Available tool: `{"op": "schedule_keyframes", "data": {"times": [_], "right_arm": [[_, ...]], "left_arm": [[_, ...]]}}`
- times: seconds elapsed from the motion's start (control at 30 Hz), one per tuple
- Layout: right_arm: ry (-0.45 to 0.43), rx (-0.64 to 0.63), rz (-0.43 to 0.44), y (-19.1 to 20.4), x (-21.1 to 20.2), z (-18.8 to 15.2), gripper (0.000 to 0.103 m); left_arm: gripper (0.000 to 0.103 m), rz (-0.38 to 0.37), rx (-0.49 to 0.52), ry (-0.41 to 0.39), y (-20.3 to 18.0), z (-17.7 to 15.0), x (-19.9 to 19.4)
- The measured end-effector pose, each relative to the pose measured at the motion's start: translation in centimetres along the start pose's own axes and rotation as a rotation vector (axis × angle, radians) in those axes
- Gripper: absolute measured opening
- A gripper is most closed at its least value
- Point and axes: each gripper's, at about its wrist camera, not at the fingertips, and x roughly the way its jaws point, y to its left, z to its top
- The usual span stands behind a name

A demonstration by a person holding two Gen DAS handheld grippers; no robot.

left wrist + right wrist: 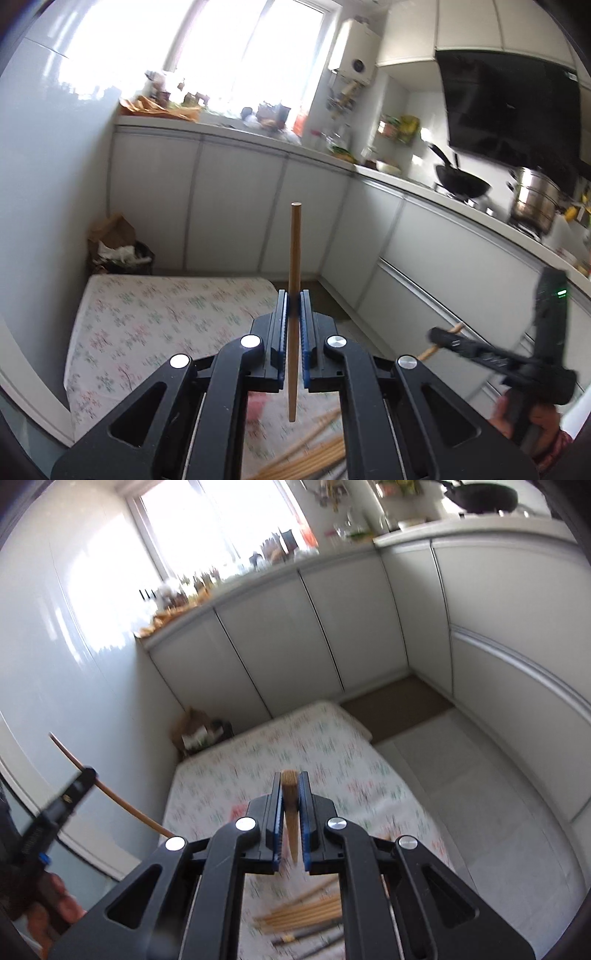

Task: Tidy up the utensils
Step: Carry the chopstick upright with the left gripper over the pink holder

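left hand-held gripper (294,306) pinching one upright chopstick (294,258) above the desk (155,317), right hand-held gripper (290,786) pinching a chopstick bundle (290,812), loose chopsticks (303,914) on floral cloth near desk's near edge

My left gripper (294,317) is black with blue pads — between them a plain tan wooden chopstick (294,258). My right gripper (291,801) is the same black and blue, around a paler, straw-coloured chopstick end (290,805) with fine grain lines. The tablecloth (166,317) is white, sprinkled with small green and pink floral sprigs. The loose chopsticks (306,912) on it are light yellow-brown — a few beside them darker, nearly black. The cabinets (295,627) are pale grey-white.
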Motion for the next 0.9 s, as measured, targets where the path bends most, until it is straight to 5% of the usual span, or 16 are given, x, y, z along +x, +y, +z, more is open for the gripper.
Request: {"op": "schedule_keyframes", "data": {"times": [0.33, 0.6, 0.9], "right_arm": [[-0.056, -0.018, 0.058, 2.8, 3.7, 3.6, 0.008], [-0.048, 0.002, 0.093, 3.5, 7.5, 2.8, 0.008], [-0.049, -0.053, 0.083, 5.4, 9.1, 1.6, 0.008]], "left_arm": [[0.005, 0.131, -0.011, -0.024, 2.6, 0.2, 5.8], [0.006, 0.165, 0.002, 0.065, 4.6, -3.0, 10.4], [0.009, 0.116, -0.068, -0.07, 5.3, -1.8, 5.0]]}}
